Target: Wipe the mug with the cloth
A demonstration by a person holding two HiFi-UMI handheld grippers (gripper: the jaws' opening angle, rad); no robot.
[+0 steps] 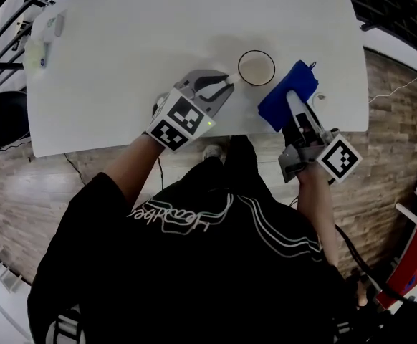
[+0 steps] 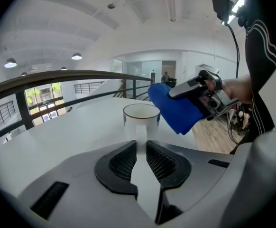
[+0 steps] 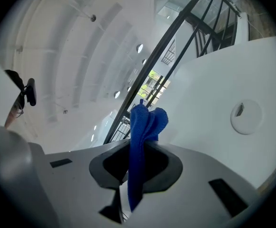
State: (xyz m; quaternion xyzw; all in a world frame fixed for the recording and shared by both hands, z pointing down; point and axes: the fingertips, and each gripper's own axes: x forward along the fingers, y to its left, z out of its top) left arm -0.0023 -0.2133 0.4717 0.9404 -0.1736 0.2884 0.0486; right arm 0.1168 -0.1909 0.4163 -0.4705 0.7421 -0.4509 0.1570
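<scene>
A white mug (image 1: 256, 68) with a dark rim stands upright on the white table (image 1: 137, 56). My left gripper (image 1: 228, 79) reaches it from the left and is shut on the mug's handle; in the left gripper view the handle (image 2: 141, 137) sits pinched between the pads, with the mug (image 2: 141, 118) just beyond. My right gripper (image 1: 295, 110) is shut on a blue cloth (image 1: 289, 93), held in the air close to the right of the mug. The cloth (image 3: 143, 132) bunches up out of the right gripper (image 3: 139, 147). From the left gripper view the cloth (image 2: 176, 109) hangs beside the mug's rim; whether they touch is unclear.
A round white cap (image 3: 245, 115) is set into the table near its right edge. Small items (image 1: 44, 38) lie at the table's far left corner. A dark railing (image 2: 57, 77) runs behind the table. Wooden floor (image 1: 402, 113) lies beyond the table's right and near edges.
</scene>
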